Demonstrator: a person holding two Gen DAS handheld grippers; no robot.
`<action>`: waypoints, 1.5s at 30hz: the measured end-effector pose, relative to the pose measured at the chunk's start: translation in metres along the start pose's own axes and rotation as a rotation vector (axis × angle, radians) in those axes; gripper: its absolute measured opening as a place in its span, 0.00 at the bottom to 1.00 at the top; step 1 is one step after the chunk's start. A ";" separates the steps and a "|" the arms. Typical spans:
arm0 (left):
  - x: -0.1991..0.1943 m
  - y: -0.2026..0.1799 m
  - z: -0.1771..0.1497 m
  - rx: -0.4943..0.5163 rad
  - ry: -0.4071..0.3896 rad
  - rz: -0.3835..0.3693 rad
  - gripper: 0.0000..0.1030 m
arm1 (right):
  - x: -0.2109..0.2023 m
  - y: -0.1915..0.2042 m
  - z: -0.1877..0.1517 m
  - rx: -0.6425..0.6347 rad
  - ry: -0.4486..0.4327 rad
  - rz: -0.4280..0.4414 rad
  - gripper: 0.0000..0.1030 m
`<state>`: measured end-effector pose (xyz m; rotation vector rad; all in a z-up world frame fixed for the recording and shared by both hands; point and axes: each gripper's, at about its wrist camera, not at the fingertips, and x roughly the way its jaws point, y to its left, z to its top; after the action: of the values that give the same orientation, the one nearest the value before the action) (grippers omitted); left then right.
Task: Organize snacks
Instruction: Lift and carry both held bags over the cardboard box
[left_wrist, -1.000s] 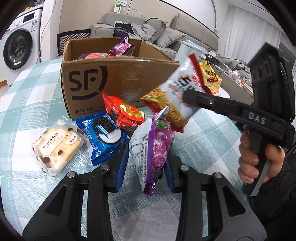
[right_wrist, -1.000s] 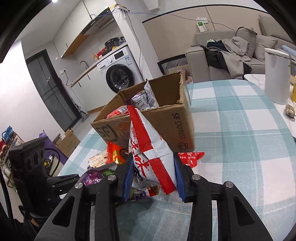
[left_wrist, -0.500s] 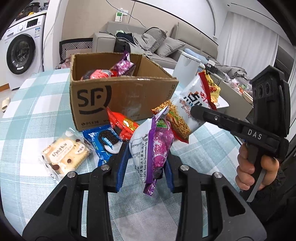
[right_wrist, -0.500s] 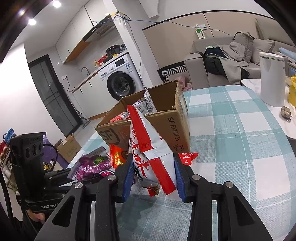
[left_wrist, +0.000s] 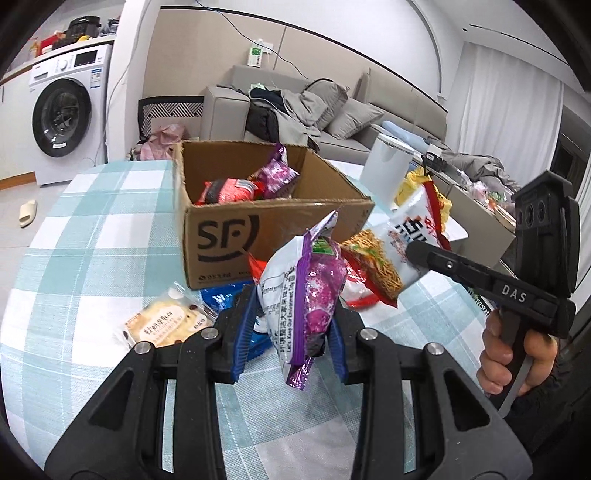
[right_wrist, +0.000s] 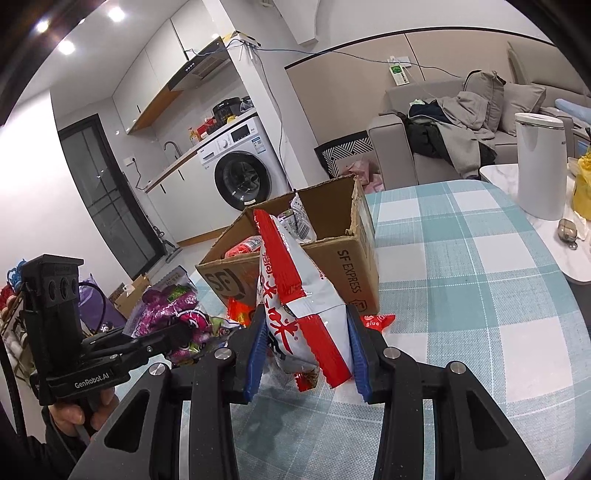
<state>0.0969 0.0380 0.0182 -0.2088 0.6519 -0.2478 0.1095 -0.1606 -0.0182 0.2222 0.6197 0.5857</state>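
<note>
Brown cardboard box (left_wrist: 273, 225) already holds some packets. Left gripper (left_wrist: 291, 332) clamps a purple-and-white packet (left_wrist: 306, 291), right gripper (right_wrist: 304, 347) clamps a red-and-white noodle bag (right_wrist: 295, 295); a beige biscuit packet (left_wrist: 159, 325) waits on the checked table (left_wrist: 92, 258) near its front edge.

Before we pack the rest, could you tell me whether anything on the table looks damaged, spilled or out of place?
Nothing looks spilled or torn. The cardboard box has a ragged top edge at its corners. Several snacks lie loose in front of it: a biscuit pack, a blue cookie pack and a red packet.

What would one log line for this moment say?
left gripper: shut on purple-and-white snack bag | right gripper: shut on red-and-white noodle bag | brown cardboard box: open
</note>
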 end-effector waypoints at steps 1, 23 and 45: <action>-0.002 0.001 0.001 -0.003 -0.004 0.005 0.31 | 0.000 0.000 0.001 0.001 -0.001 0.000 0.39; -0.014 0.011 0.051 -0.054 -0.087 0.050 0.31 | -0.011 0.007 0.036 0.053 -0.074 -0.018 0.39; 0.013 0.023 0.094 -0.066 -0.090 0.117 0.31 | 0.013 0.009 0.073 0.165 -0.122 -0.063 0.39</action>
<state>0.1693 0.0671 0.0777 -0.2425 0.5808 -0.1039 0.1584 -0.1474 0.0374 0.3891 0.5553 0.4572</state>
